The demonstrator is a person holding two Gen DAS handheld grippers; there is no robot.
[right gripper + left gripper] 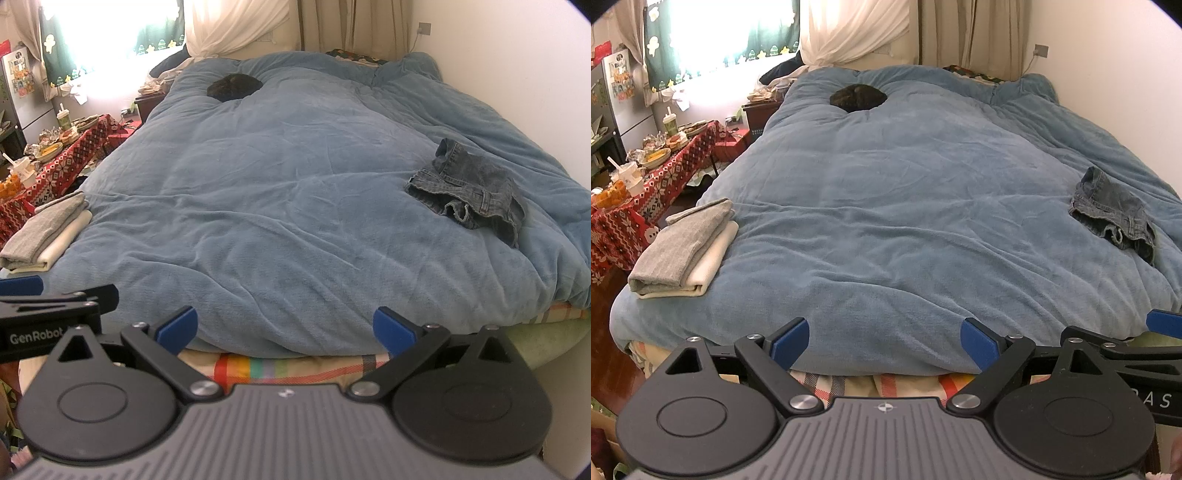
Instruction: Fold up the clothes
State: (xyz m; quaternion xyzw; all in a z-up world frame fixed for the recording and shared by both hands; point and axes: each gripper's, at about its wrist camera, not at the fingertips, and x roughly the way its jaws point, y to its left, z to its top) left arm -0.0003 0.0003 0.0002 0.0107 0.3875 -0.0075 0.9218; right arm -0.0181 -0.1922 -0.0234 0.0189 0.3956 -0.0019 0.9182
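A crumpled pair of denim shorts (1115,214) (469,192) lies on the right side of the blue duvet (905,206) (280,206). On the bed's near left corner rests a folded grey garment (679,247) (44,229) on top of a folded cream one (713,258) (62,243). My left gripper (884,343) hovers at the foot of the bed, open, with nothing between its blue pads. My right gripper (284,328) stands beside it, also open and empty. Both are well short of the shorts.
A dark round heap (858,98) (234,86) sits near the head of the bed. A low table with a red patterned cloth (650,192) (55,173), loaded with food and cups, stands left of the bed. A white wall (1126,74) runs along the right side.
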